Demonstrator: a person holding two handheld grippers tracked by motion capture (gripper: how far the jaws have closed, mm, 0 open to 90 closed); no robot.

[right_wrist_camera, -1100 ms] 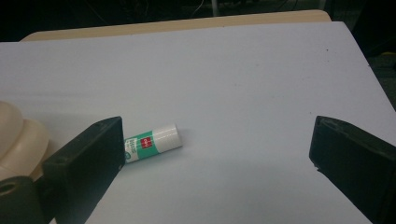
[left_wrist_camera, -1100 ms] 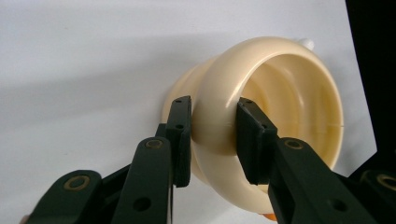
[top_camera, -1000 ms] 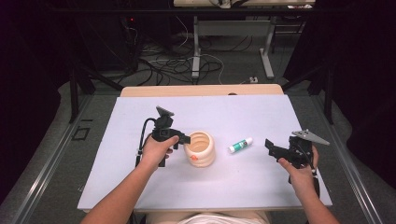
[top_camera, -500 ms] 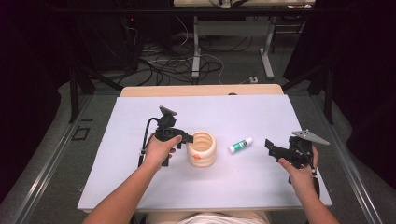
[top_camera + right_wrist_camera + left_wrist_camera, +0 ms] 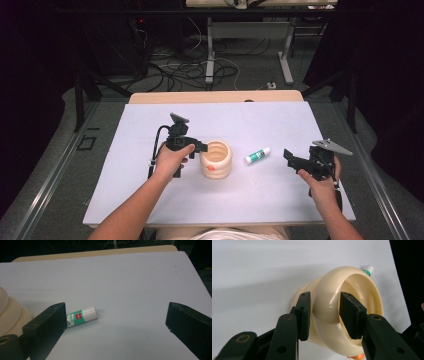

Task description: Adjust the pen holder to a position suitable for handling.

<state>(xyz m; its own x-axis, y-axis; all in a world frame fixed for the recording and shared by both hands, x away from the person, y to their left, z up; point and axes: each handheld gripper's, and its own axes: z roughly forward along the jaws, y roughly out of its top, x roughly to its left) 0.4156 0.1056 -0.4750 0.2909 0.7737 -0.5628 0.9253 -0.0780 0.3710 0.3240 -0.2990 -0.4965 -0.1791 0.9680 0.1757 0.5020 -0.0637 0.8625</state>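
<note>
The rim of the cream ribbed plastic pot (image 5: pixel 342 315) is straddled by the left tool (image 5: pixel 324 315), not visibly clenched; the right tool (image 5: pixel 116 325) is held released near the green-and-white glue stick (image 5: pixel 81 316).

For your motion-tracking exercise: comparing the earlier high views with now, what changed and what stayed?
The left gripper edged right to the cream ribbed plastic pot; its jaws now straddle the rim, one inside. The right gripper, wide open, and the green-and-white glue stick stayed put.
</note>
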